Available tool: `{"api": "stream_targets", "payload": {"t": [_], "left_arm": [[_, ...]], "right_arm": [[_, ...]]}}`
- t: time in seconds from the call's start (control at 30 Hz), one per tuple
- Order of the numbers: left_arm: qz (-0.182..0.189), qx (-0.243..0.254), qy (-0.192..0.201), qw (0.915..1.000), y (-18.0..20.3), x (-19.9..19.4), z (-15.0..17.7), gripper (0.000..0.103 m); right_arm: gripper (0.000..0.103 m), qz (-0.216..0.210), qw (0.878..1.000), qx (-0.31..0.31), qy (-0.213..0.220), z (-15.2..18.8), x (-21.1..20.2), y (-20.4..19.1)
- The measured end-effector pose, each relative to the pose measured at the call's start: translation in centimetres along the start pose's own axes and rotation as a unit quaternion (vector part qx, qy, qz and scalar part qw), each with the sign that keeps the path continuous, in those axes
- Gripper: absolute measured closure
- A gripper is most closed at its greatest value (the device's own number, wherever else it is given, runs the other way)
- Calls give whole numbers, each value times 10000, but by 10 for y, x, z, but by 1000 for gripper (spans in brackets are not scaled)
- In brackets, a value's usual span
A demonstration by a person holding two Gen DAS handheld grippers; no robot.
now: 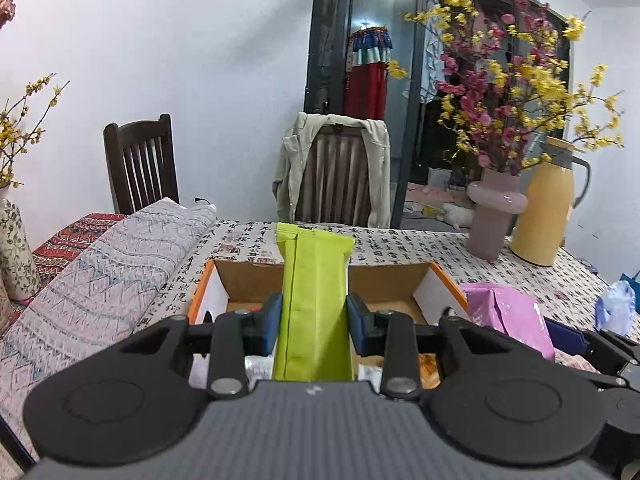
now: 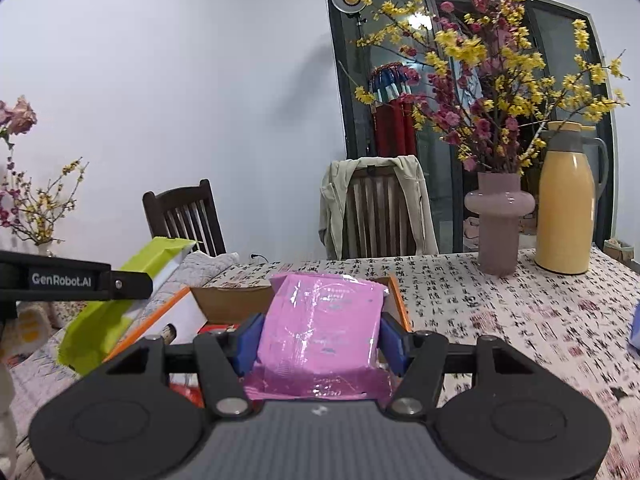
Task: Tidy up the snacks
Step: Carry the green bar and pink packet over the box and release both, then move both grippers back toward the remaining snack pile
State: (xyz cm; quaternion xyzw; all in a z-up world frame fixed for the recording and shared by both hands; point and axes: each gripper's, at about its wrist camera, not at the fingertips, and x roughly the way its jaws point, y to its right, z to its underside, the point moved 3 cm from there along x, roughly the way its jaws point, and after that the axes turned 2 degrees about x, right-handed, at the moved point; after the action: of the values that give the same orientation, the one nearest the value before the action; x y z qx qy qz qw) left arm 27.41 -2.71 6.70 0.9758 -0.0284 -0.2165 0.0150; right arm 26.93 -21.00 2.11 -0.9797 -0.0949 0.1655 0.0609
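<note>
My left gripper (image 1: 314, 322) is shut on a lime green snack pack (image 1: 316, 280) and holds it above an open cardboard box (image 1: 240, 280) with orange edges. My right gripper (image 2: 320, 340) is shut on a pink snack pack (image 2: 320, 320), held over the right side of the same box (image 2: 224, 300). The pink pack (image 1: 508, 312) also shows at the right in the left wrist view. The green pack (image 2: 120, 292) and the left gripper's finger show at the left in the right wrist view. Some snacks lie in the box, mostly hidden.
The table (image 2: 500, 312) has a calligraphy-print cloth. A pink vase (image 2: 498, 224) with flowers and a yellow thermos jug (image 2: 566, 208) stand at the back right. A folded patterned blanket (image 1: 100, 272) lies left of the box. Two wooden chairs stand behind the table.
</note>
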Motion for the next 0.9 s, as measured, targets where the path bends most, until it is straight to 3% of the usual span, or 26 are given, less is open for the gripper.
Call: {"api": "stream_targets", "payload": {"t": [0.4, 0.57, 0.7, 0.73, 0.77, 0.8, 0.9], "left_arm": [[-128, -292, -386, 9987, -19, 77, 18, 68], [-57, -342, -421, 9985, -25, 82, 23, 68], [-44, -445, -346, 9984, -28, 78, 24, 66], [-67, -444, -322, 9985, -27, 76, 23, 63], [-77, -444, -291, 9986, -27, 74, 23, 54], [-88, -438, -252, 9987, -27, 71, 23, 39], [-243, -393, -69, 9989, -25, 64, 24, 12]], "right_arm": [[43, 102, 9995, 144, -256, 11, 80, 4], [42, 48, 9985, 185, -514, 22, 95, 8], [39, 70, 9985, 258, -483, 24, 90, 10], [26, 56, 9985, 282, -465, 24, 87, 11], [12, 48, 9987, 298, -422, 23, 84, 11], [7, 62, 9989, 299, -365, 23, 81, 12], [0, 39, 9991, 337, -236, 20, 74, 11]]}}
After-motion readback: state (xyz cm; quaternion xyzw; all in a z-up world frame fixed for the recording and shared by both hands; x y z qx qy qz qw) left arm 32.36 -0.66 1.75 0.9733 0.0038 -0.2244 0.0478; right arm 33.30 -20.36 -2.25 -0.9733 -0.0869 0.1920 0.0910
